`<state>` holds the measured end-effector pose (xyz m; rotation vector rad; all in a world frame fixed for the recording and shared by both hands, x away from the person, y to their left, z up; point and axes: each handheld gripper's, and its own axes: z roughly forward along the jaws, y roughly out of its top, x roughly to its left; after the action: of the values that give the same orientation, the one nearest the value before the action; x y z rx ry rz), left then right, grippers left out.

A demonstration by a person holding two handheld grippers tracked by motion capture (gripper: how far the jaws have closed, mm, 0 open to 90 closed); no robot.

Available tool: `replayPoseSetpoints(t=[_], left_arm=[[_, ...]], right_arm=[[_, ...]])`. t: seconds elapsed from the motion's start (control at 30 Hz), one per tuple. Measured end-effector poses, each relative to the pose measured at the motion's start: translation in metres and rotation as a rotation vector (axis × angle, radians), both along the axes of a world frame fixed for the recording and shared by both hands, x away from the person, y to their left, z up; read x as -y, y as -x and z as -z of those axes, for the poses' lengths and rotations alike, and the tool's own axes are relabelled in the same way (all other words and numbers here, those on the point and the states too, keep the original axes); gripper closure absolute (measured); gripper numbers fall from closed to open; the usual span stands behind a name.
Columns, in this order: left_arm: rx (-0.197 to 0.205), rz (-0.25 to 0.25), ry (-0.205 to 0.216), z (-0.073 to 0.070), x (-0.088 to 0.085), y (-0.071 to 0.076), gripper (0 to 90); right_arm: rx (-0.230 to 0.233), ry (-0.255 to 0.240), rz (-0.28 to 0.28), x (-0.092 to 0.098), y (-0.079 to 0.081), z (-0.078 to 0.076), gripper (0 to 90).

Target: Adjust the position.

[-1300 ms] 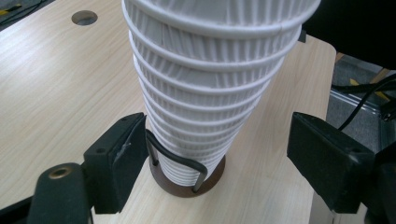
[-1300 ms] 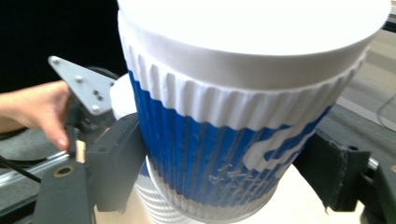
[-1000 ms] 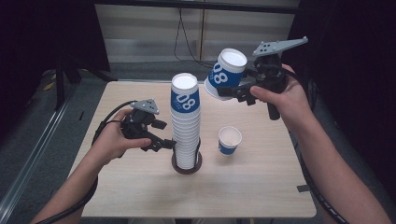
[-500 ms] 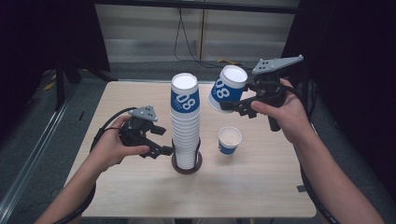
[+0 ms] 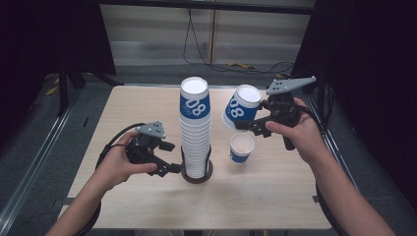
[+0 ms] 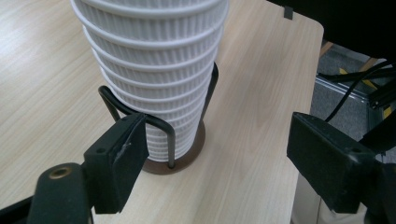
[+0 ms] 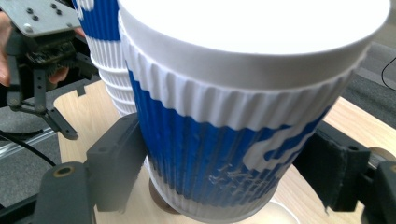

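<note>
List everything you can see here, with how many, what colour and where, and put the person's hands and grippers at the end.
stack of cups: one, white with a blue top cup, upside down, table centre.
wire holder: one, black with a brown base, around the stack's foot.
held cup: one, blue and white, tilted, in the air right of the stack.
small cup: one, blue and white, upright on the table under the held cup.
table: one, light wood.
cables: black, floor beyond the table.
left gripper: black, open, by the holder.
right gripper: black, shut on the held cup.
</note>
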<state>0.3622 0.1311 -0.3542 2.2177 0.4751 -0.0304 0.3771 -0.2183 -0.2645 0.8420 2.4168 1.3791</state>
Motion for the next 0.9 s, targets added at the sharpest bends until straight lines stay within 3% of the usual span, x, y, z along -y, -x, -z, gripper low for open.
replayPoseSetpoints(t=[0.37, 0.43, 0.9], left_arm=[[-0.002, 0.045, -0.018, 0.006, 0.007, 0.010, 20.4], [-0.005, 0.041, -0.004, 0.007, 0.007, 0.012, 20.5], [-0.011, 0.076, -0.009, 0.013, 0.017, 0.020, 20.5]], right_arm=[[-0.022, 0.014, -0.013, 0.000, 0.005, 0.024, 20.7], [-0.026, 0.014, -0.016, 0.000, 0.005, 0.027, 20.7], [-0.043, 0.026, -0.034, -0.001, 0.011, 0.044, 20.7]])
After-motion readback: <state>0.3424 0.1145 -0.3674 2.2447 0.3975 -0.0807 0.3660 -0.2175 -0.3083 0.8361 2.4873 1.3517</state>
